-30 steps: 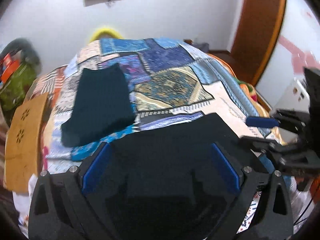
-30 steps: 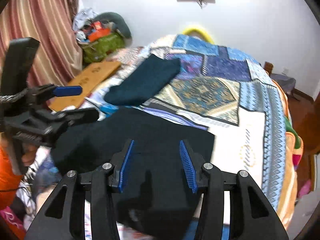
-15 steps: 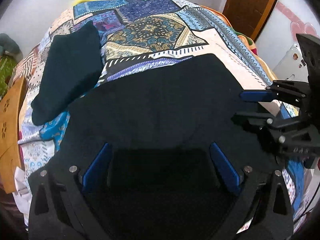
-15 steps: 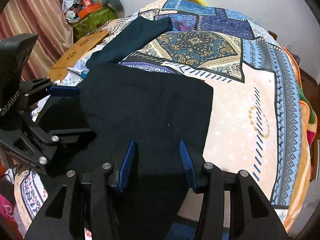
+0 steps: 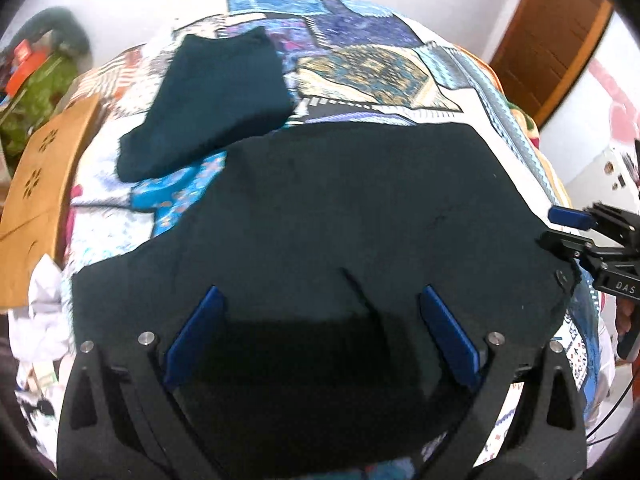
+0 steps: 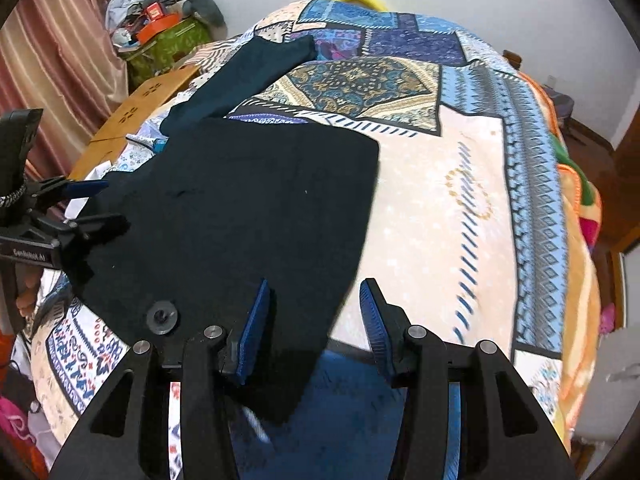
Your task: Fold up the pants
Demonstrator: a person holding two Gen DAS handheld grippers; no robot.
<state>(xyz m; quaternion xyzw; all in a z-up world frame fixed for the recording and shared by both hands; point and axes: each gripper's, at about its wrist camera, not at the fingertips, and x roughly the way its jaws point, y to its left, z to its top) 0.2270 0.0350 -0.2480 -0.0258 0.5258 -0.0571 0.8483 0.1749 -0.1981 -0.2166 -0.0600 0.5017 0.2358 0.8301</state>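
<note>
Dark pants (image 5: 352, 216) lie spread flat on the patchwork bedspread (image 5: 376, 68), also in the right wrist view (image 6: 248, 208). My left gripper (image 5: 320, 328) is open above their near part, nothing between its blue pads. My right gripper (image 6: 316, 316) is open over the pants' right edge, with cloth lying under its jaws. A button (image 6: 161, 316) shows at the pants' near edge. Each gripper shows in the other's view, the right one (image 5: 560, 226) at the pants' right corner, the left one (image 6: 96, 206) at the left edge.
A second dark folded garment (image 5: 216, 100) lies further back on the bed (image 6: 256, 76). A wooden board (image 5: 40, 184) leans at the bed's left. A green bag with clutter (image 6: 168, 36) and a curtain (image 6: 48, 60) stand left. A wooden door (image 5: 552, 32) is at the right.
Both grippers have drawn back and risen from the pants, which now lie flatter and wider across the bed. The views have tilted up again after dipping down.
</note>
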